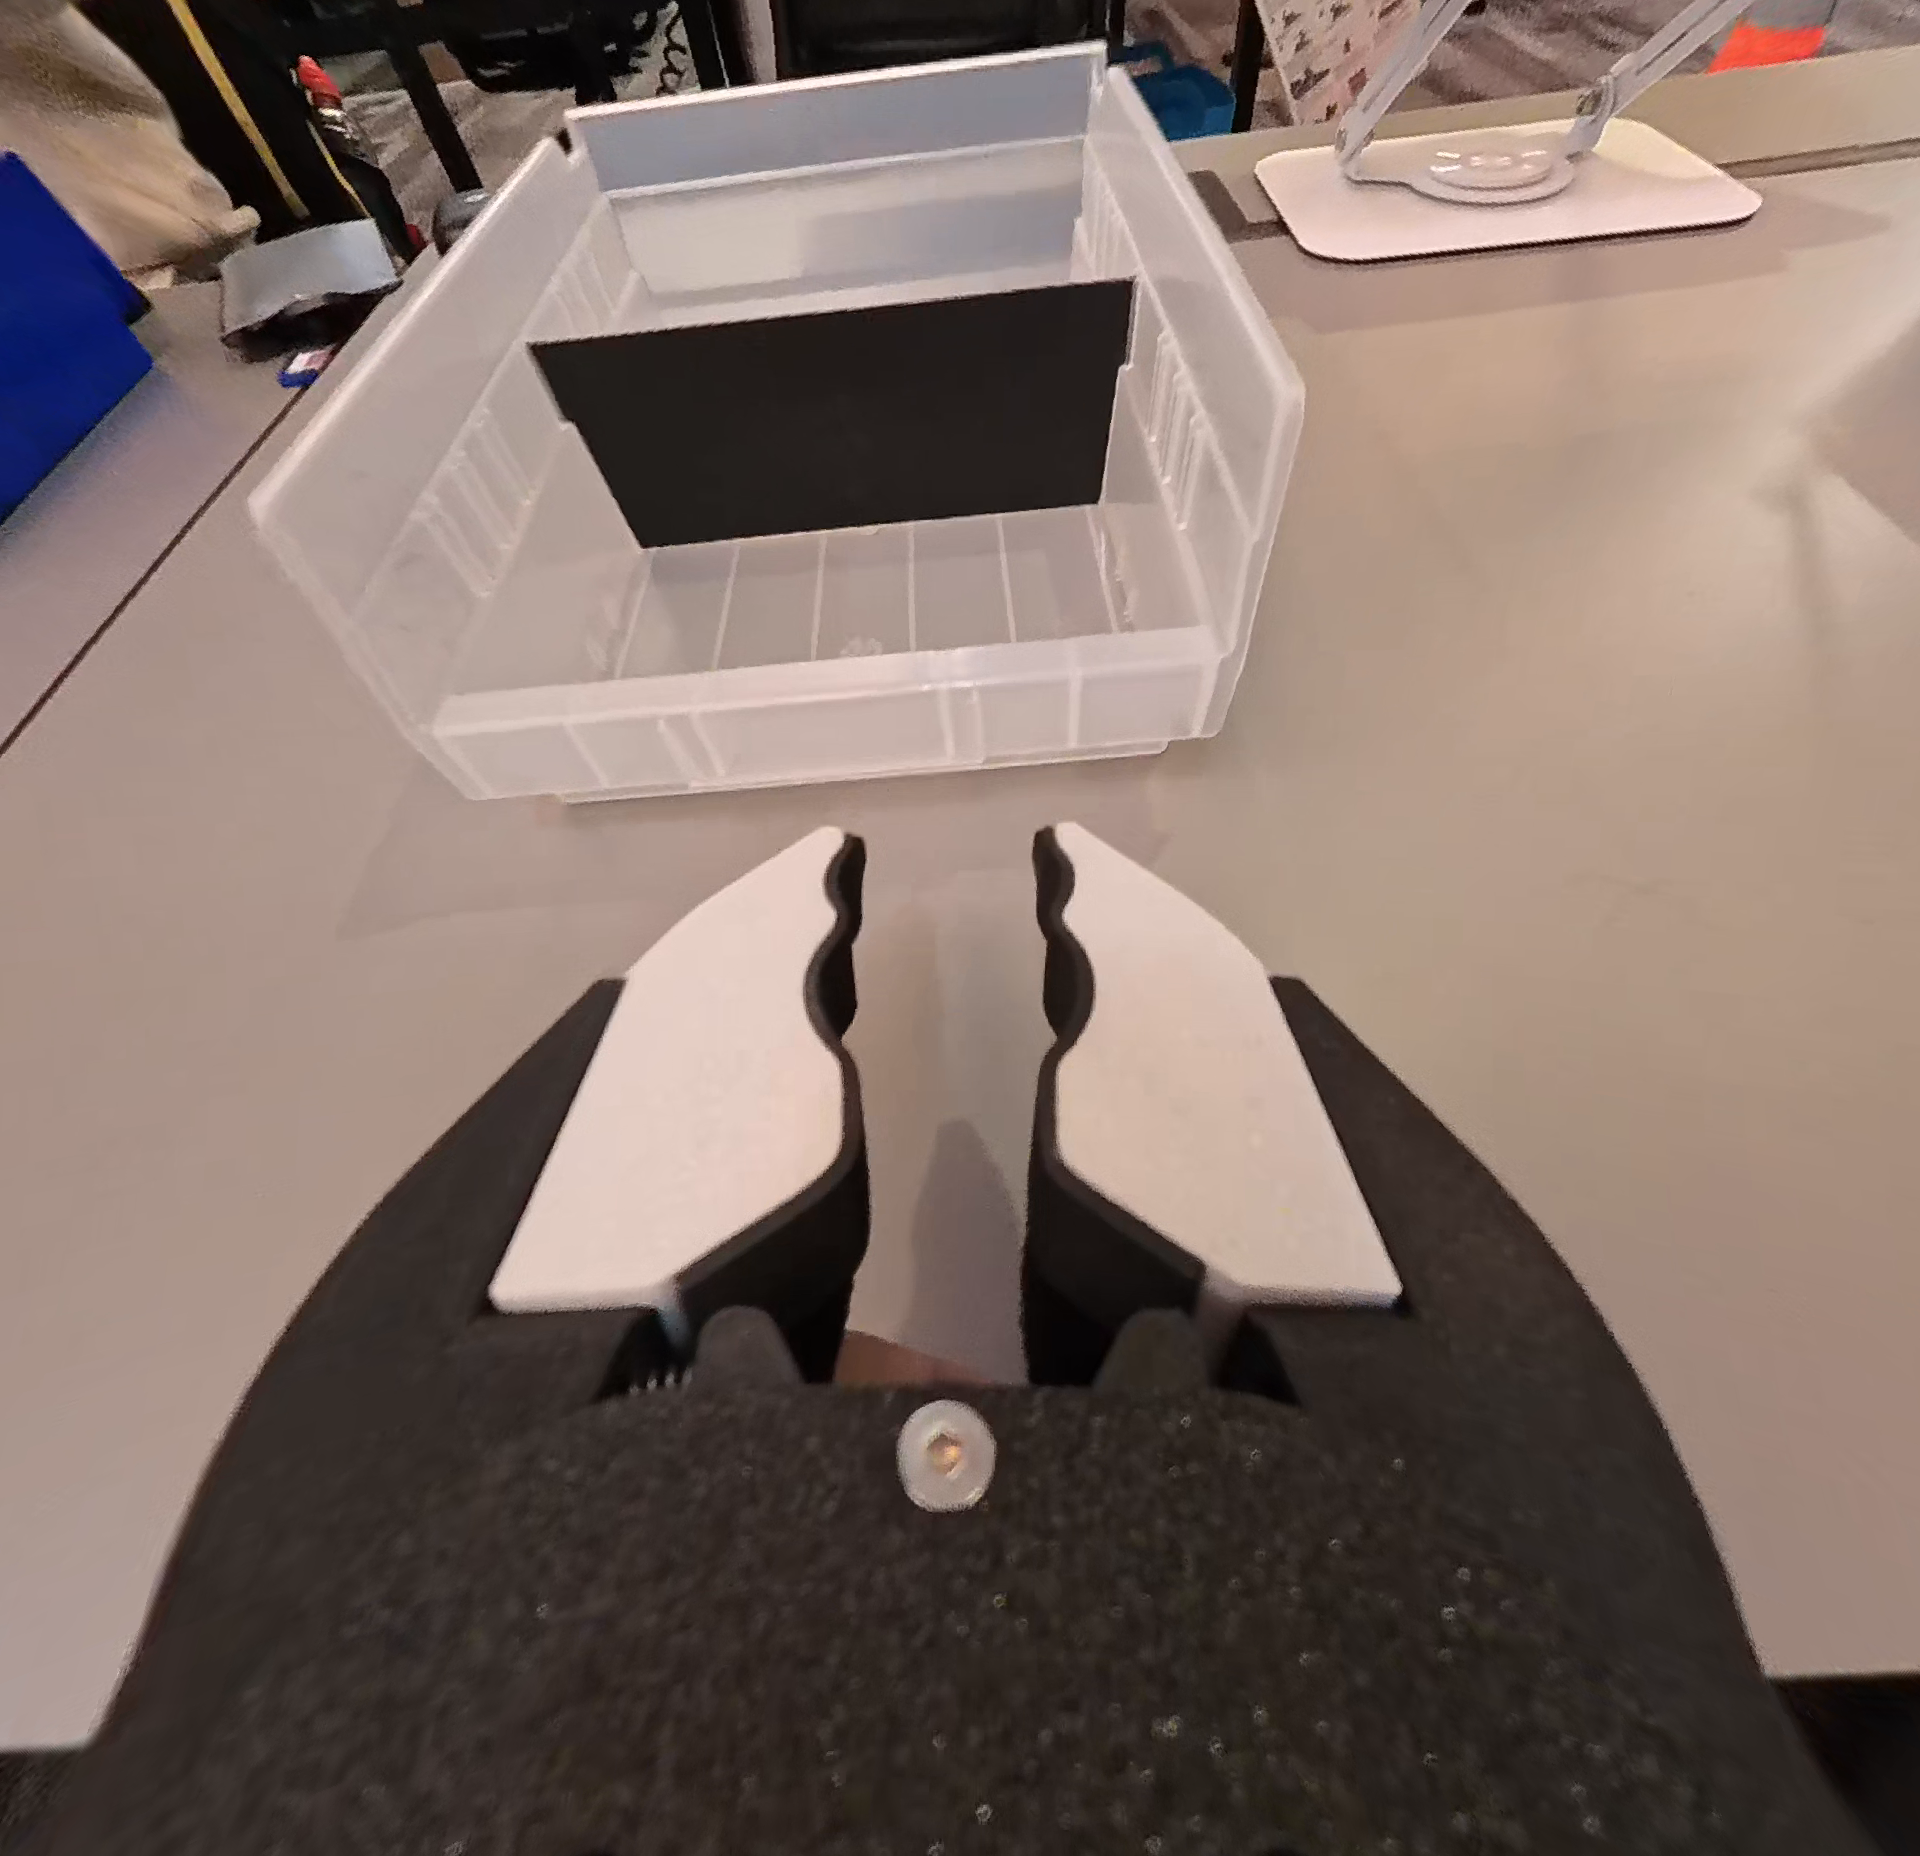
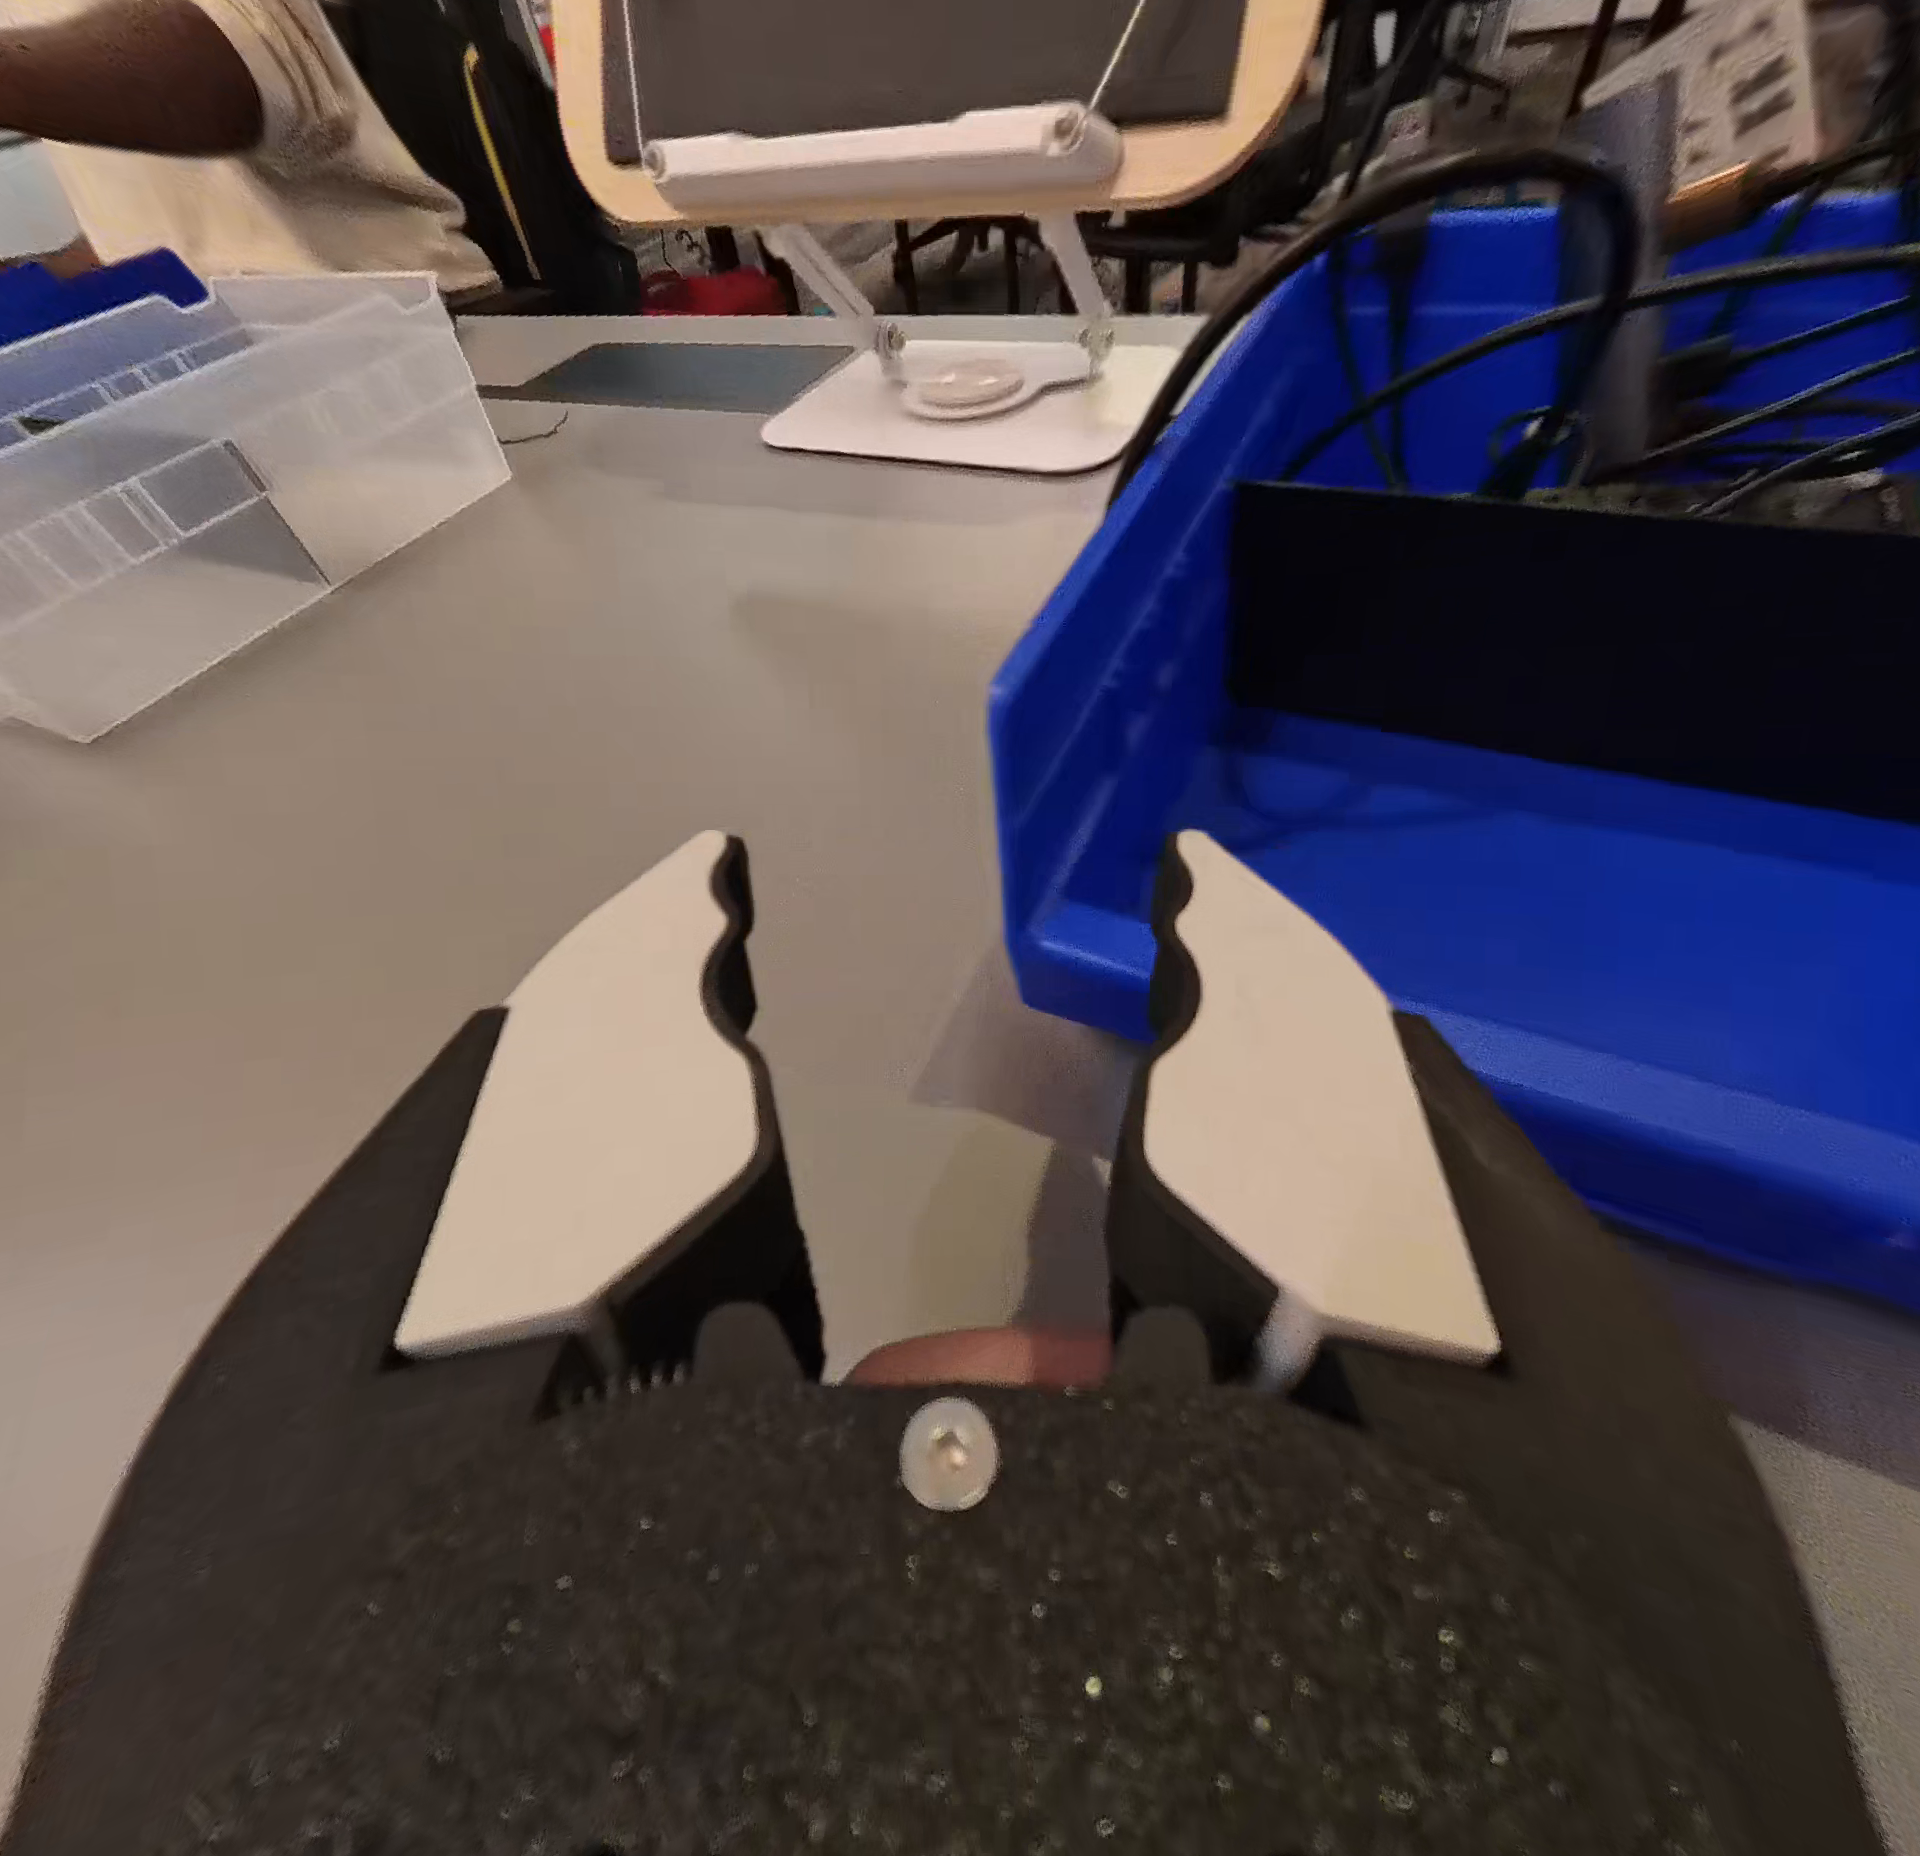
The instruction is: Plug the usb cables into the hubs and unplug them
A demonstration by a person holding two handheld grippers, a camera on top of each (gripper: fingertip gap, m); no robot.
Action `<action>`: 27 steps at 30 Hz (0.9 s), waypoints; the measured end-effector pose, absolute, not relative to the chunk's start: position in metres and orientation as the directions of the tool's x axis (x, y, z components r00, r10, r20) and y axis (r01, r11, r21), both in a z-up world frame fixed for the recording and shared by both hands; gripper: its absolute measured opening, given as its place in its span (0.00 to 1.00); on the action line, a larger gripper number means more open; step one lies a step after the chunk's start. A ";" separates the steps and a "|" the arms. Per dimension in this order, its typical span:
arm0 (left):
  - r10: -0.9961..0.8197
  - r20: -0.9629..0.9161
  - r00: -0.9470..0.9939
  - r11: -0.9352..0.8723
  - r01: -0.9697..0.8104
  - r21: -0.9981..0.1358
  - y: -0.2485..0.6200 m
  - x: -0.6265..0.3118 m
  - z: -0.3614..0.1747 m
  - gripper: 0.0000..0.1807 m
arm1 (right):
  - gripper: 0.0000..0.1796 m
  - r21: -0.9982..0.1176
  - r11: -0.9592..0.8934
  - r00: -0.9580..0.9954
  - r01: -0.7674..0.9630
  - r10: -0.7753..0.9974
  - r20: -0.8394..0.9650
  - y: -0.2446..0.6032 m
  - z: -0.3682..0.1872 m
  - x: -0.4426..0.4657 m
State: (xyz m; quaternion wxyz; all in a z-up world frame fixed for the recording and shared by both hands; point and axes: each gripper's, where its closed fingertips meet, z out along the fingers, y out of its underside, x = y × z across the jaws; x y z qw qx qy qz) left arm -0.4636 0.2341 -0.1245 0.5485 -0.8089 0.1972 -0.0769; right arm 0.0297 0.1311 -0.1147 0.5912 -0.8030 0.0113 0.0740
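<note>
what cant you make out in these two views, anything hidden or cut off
- Right wrist view: the blue bin runs off the right edge; its black divider hides the rear compartment, where only cables rise into view. No hub or plug is identifiable.
- Right wrist view: motion blur smears the clear bin.
- Left wrist view: the clear bin's rear compartment floor sits behind its black divider.

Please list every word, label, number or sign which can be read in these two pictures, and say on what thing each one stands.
No text can be read plainly.
Printed white sheet beyond the grey table, left wrist view: print too small to read.
Printed paper behind the blue plastic bin, right wrist view: blurred, unreadable.
Clear plastic bin: no writing seen.
</note>
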 end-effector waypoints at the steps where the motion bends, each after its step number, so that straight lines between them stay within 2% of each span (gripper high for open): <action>1: -0.397 -0.099 0.913 -0.322 -0.239 -0.916 0.232 -0.467 -0.125 0.17 | 0.42 -0.945 -0.311 0.990 -0.100 0.064 -0.126 0.136 -0.117 0.024; 6: -0.362 -0.136 0.922 -0.332 -0.264 -0.906 0.218 -0.486 -0.129 0.17 | 0.48 -0.948 -0.313 0.998 -0.063 0.008 -0.069 0.168 -0.116 0.011; 8: -0.349 -0.150 0.925 -0.336 -0.273 -0.902 0.211 -0.493 -0.130 0.17 | 0.47 -0.940 -0.336 0.998 -0.060 -0.041 -0.049 0.176 -0.120 0.014; 12: -0.337 -0.156 0.929 -0.334 -0.273 -0.902 0.203 -0.496 -0.128 0.17 | 0.32 -0.919 -0.388 0.990 -0.065 -0.138 -0.012 0.182 -0.127 0.027; 14: -0.348 -0.167 0.923 -0.327 -0.286 -0.900 0.201 -0.490 -0.128 0.17 | 0.13 -0.912 -0.408 0.984 -0.041 -0.173 0.034 0.182 -0.127 0.039; 15: -0.359 -0.173 0.917 -0.326 -0.297 -0.898 0.201 -0.485 -0.129 0.17 | 0.08 -0.908 -0.419 0.987 -0.023 -0.157 0.047 0.182 -0.127 0.042; 19: -0.453 -0.153 0.878 -0.308 -0.315 -0.897 0.199 -0.444 -0.130 0.17 | 0.11 -0.913 -0.405 0.996 -0.057 -0.080 -0.027 0.171 -0.126 0.021; 23: -0.626 -0.079 0.776 -0.270 -0.311 -0.911 0.181 -0.364 -0.127 0.19 | 0.16 -0.929 -0.368 0.969 -0.033 0.216 -0.120 0.147 -0.119 -0.051; 25: -0.726 -0.046 0.686 -0.236 -0.311 -0.921 0.161 -0.313 -0.124 0.20 | 0.25 -0.935 -0.354 0.946 0.021 0.310 -0.096 0.127 -0.114 -0.079; 27: -0.807 -0.030 0.590 -0.191 -0.309 -0.932 0.137 -0.262 -0.120 0.23 | 0.28 -0.960 -0.266 0.949 0.091 0.315 0.003 0.108 -0.095 -0.085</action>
